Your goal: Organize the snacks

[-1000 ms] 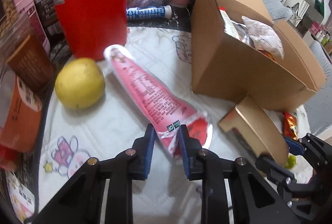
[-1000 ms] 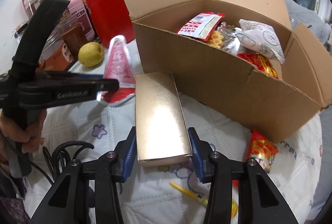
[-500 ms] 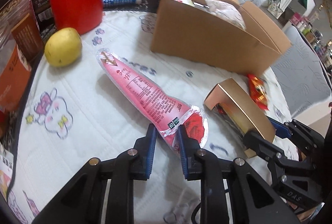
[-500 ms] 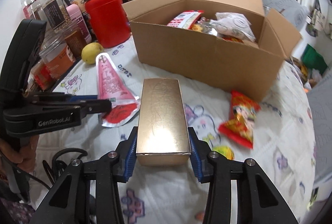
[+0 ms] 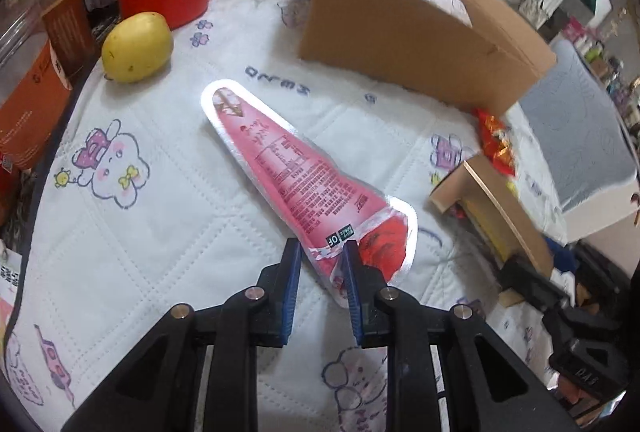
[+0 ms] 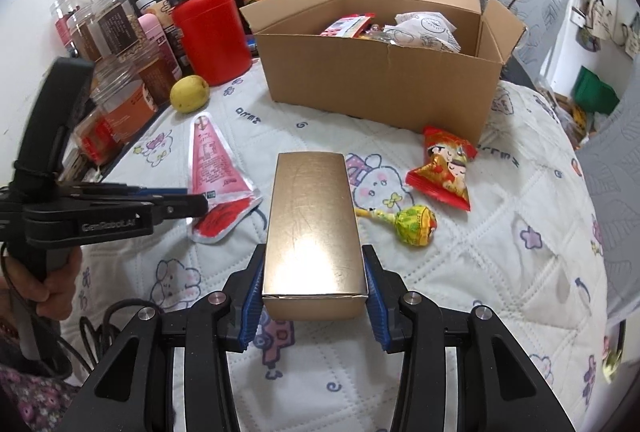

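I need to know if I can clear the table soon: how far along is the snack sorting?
Partly done. The cardboard box already holds several packets. In hand: the left gripper is shut on the pink cone-shaped packet, and the right gripper is shut on the gold box. Left on the cloth: the red candy packet, the lollipop and the yellow fruit.

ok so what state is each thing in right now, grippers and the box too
left gripper: shut on the pink pouch's wide end
right gripper: shut on the gold box
pink pouch: sealed, lying flat on the quilt
gold box: closed, held lengthwise
cardboard box: flaps open, snacks inside
red canister: lid on, upright
lollipop: wrapped, lying flat
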`<state>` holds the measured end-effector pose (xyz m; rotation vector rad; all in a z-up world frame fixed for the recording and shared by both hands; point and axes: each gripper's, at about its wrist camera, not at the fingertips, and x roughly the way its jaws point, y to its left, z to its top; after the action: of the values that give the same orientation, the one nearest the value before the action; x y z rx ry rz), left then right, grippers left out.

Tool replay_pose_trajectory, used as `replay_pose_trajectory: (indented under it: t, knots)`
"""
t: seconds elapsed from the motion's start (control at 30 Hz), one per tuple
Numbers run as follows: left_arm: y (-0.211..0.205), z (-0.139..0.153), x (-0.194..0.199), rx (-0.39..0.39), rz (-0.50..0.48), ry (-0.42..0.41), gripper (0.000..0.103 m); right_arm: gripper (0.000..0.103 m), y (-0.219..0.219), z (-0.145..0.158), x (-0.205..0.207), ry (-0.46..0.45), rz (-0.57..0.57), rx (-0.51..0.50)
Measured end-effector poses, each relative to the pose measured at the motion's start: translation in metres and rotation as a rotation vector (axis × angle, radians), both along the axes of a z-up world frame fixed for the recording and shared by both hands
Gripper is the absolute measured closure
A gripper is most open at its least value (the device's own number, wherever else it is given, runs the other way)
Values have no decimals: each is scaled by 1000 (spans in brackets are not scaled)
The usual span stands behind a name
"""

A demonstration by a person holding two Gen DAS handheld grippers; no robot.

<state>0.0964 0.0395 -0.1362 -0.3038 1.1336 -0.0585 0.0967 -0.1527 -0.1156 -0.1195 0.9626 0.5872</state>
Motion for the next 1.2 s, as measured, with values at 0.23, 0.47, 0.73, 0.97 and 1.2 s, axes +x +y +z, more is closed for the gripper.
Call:
replay_pose_trajectory:
  t: [0.23,0.47,0.73,0.97,1.2]
  knots:
    - [-10,2,12,63,-6,25,65,58,5,-1,5,6,4,-7]
    - [-15,4,22,96,39,38,34,58,7,-1,8,11,10,-16]
    - [-19,-1,50,73,119,42,34,58,3,0,9,-3,-13,-27]
    - [-29,-5,64,121,137,43,34,57,2,-4,8,4,-10,-21]
    - [-43,-9,58,230,68,-11,38,55,2,-8,8,13,-4,-17]
